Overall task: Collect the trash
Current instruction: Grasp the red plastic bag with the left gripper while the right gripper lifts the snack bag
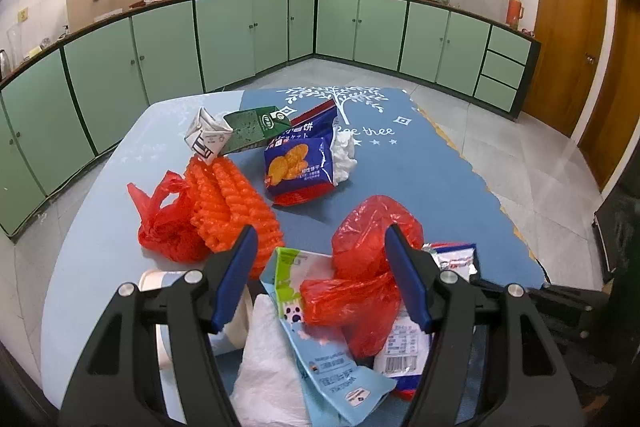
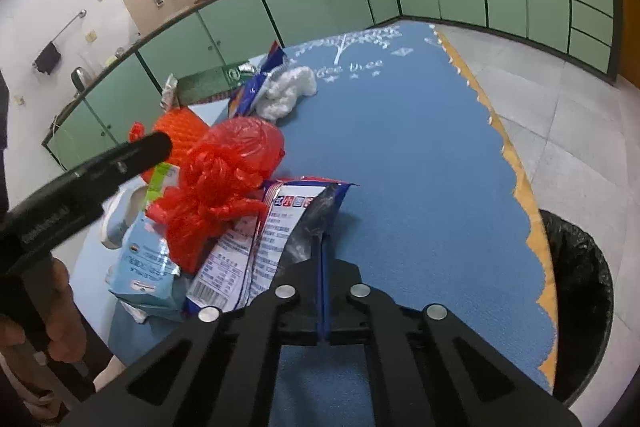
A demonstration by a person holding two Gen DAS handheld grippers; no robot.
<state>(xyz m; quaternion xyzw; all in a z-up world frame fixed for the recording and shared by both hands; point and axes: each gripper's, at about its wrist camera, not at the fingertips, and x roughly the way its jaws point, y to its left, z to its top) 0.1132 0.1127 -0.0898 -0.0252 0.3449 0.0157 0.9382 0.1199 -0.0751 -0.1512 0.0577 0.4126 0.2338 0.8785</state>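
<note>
Trash lies on a blue table (image 1: 420,163). My left gripper (image 1: 320,239) is open, its blue fingers (image 1: 236,275) on either side of a red plastic bag (image 1: 368,259) and a light blue carton (image 1: 320,355). My right gripper (image 2: 324,247) is shut on the edge of a white and blue snack wrapper (image 2: 280,227). The red bag (image 2: 228,179) lies just left of it. Farther off are an orange foam net (image 1: 228,203), another red bag (image 1: 164,223), a blue biscuit bag (image 1: 300,163), a green carton (image 1: 252,127) and crumpled white tissue (image 2: 288,91).
A black-lined trash bin (image 2: 576,291) stands on the floor off the table's right edge. Green kitchen cabinets (image 1: 256,31) run along the far walls. The other hand and its black gripper handle (image 2: 80,183) show at the left of the right wrist view.
</note>
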